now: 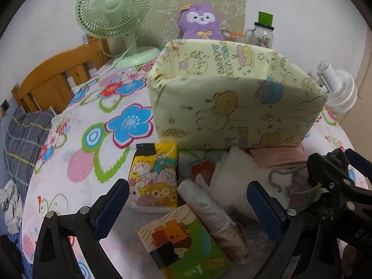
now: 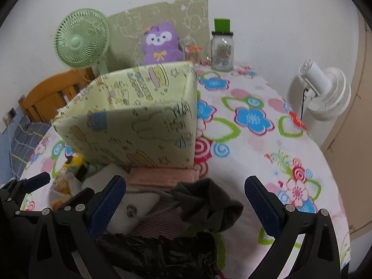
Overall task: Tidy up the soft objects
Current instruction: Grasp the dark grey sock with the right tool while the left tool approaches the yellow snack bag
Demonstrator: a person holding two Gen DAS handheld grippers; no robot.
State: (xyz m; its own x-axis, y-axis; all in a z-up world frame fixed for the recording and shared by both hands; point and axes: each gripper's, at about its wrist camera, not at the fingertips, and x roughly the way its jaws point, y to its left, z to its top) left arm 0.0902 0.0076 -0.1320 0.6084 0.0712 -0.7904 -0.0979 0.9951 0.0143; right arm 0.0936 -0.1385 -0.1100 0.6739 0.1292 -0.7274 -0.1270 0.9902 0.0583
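A pale green fabric storage box [image 1: 234,93] stands on the floral tablecloth; it also shows in the right wrist view [image 2: 137,121]. In front of it lies a pile of soft things: a pink folded cloth [image 2: 162,176], a white cloth [image 1: 234,181], a striped pink cloth [image 2: 158,218], a dark grey sock [image 2: 209,204] and a black plastic bag [image 2: 162,255]. My left gripper [image 1: 188,207] is open above a yellow tissue pack [image 1: 154,176], a green tissue pack [image 1: 183,241] and a rolled bag [image 1: 216,211]. My right gripper [image 2: 186,200] is open over the sock and striped cloth.
A green fan [image 1: 116,21], a purple plush toy [image 1: 200,23] and a glass jar [image 1: 264,33] stand at the back of the table. A white fan [image 2: 323,88] stands at the right. A wooden chair [image 1: 58,79] is at the left edge.
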